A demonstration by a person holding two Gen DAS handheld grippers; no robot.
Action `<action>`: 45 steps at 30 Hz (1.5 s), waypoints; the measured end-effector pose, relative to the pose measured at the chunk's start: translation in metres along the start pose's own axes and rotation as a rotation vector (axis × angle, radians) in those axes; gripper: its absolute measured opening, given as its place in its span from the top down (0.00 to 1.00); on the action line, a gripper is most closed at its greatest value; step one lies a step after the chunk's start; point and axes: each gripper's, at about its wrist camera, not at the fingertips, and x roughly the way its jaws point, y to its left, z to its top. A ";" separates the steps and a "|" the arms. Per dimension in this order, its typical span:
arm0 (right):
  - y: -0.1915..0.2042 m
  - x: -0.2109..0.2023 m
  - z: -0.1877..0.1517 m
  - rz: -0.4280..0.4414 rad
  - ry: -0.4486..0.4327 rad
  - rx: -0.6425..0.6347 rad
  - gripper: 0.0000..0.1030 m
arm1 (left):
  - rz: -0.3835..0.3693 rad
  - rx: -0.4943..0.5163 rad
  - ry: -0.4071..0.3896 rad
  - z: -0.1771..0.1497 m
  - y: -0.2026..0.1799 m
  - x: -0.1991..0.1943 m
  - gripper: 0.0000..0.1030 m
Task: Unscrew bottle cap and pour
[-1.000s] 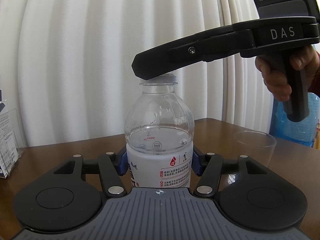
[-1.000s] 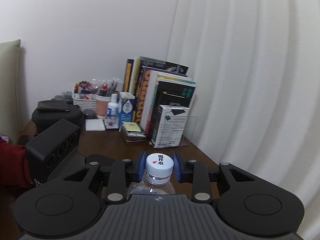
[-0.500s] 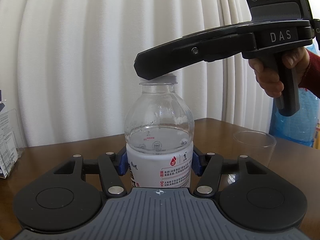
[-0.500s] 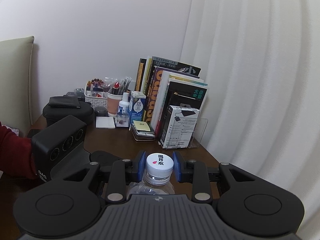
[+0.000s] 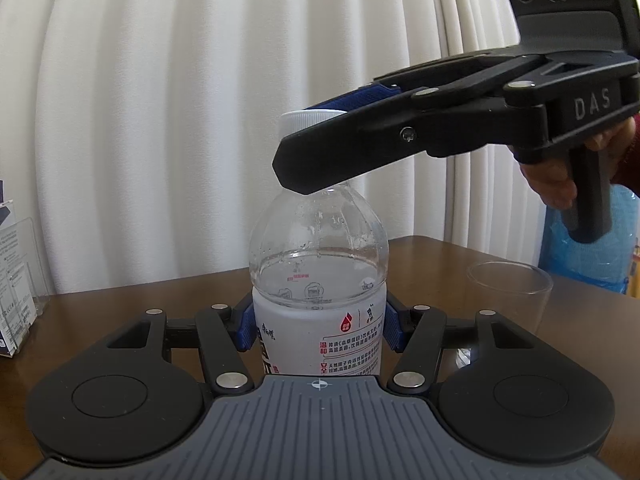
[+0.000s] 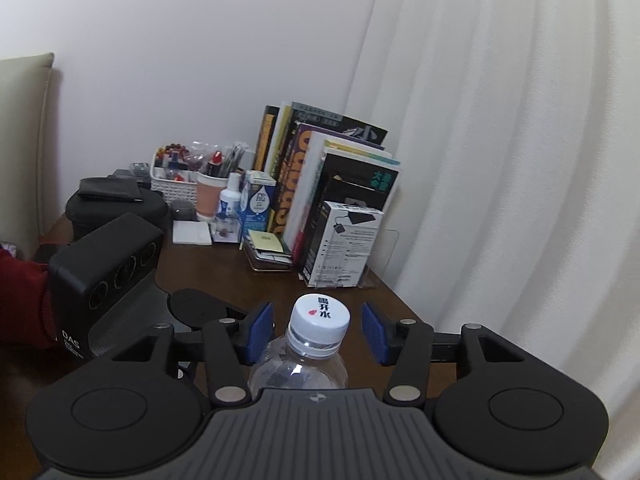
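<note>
A clear water bottle (image 5: 318, 280) with a white label stands upright on the brown table, its white cap (image 5: 308, 122) on. My left gripper (image 5: 318, 326) is shut on the bottle's labelled body. My right gripper (image 6: 318, 334) is open, its blue pads (image 6: 260, 332) standing apart on either side of the cap (image 6: 320, 316) without touching it. In the left wrist view the right gripper (image 5: 320, 136) reaches in from the right at cap height, tilted. A clear empty cup (image 5: 510, 292) stands to the bottle's right.
A row of books (image 6: 320, 184), a white box in a clear stand (image 6: 344, 244), a basket of pens (image 6: 176, 172) and a black case (image 6: 116, 204) fill the far end of the table (image 6: 208, 268). A white curtain hangs behind. A blue bottle (image 5: 584, 240) stands at right.
My right gripper has opened and let go of the cap, and it has rolled and tilted. The bottle and my left gripper have stayed put.
</note>
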 end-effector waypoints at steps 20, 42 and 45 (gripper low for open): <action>0.042 0.013 -0.005 -0.392 -0.088 0.339 0.49 | 0.003 -0.004 0.003 0.000 -0.003 0.001 0.43; 0.034 0.013 -0.004 -0.358 -0.073 0.360 0.69 | 0.001 -0.006 0.002 -0.001 -0.004 -0.003 0.43; 0.024 0.010 -0.006 -0.274 -0.073 0.325 0.69 | 0.000 -0.005 0.002 0.000 -0.005 -0.003 0.43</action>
